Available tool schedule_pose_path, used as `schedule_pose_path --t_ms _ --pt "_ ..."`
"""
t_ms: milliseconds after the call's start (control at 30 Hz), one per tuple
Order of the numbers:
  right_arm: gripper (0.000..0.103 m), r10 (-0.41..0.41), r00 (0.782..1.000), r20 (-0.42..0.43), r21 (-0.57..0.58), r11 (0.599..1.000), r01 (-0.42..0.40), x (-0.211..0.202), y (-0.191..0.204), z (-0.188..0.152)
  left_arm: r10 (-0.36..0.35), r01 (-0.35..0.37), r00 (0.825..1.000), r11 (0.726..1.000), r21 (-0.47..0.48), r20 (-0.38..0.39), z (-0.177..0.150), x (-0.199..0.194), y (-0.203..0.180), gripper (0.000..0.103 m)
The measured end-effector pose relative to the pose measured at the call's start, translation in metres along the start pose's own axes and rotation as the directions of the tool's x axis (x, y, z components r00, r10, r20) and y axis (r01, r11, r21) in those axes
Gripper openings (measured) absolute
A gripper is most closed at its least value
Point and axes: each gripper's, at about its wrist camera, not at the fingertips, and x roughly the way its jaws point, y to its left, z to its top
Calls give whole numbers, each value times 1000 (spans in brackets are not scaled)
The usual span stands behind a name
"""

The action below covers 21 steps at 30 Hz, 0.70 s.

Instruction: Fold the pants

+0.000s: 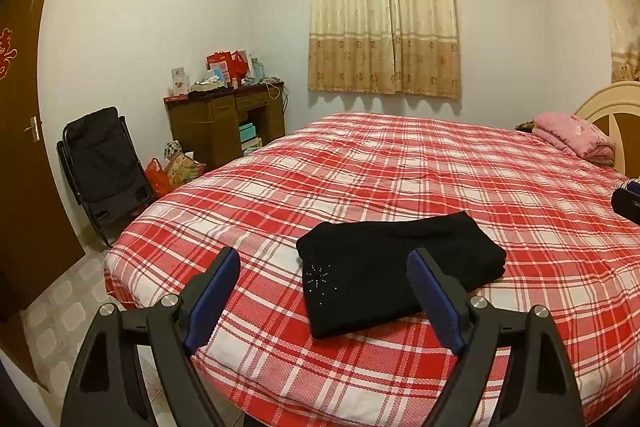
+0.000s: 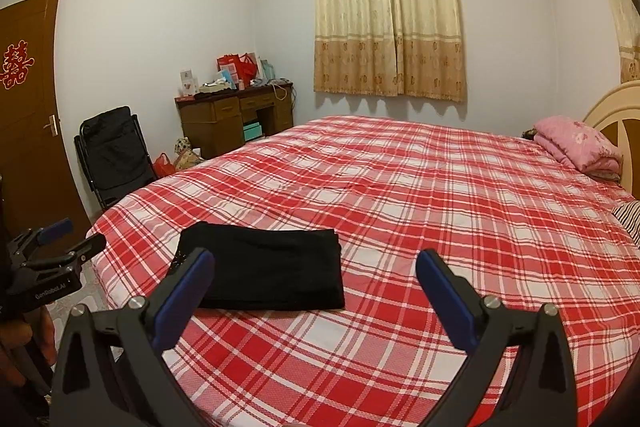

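Black pants [image 1: 396,267] lie folded into a compact rectangle on the red plaid bed [image 1: 400,167], near its front left corner, with a small sparkly star on the near left part. My left gripper [image 1: 324,275] hovers open just in front of them, nothing between its blue pads. In the right wrist view the same folded pants [image 2: 268,271] lie ahead and to the left. My right gripper [image 2: 316,279] is open and empty above the bedspread [image 2: 440,195], to the right of the pants. The left gripper [image 2: 64,239] shows at that view's left edge, held by a hand [image 2: 16,347].
A folded pink quilt [image 1: 576,135] lies by the cream headboard [image 1: 608,107] at the far right. Beyond the bed's left side stand a cluttered wooden desk [image 1: 224,123], a black folding chair [image 1: 104,167] and bags on the floor. A brown door [image 1: 24,131] is at left.
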Motion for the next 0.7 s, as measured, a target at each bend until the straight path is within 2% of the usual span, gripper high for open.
schedule_pose_path --t_ms 233,367,700 --pt "103 -10 1000 7 -9 1000 10 -2 1 1 -1 0 999 1000 16 38 4 -11 -4 87" --pt "103 -11 1000 13 -20 1000 11 -2 3 1 -4 3 999 1000 21 54 7 -15 -5 97" --pt "103 -13 1000 17 -46 999 14 -3 8 0 13 -14 999 999 33 40 5 -10 -9 99"
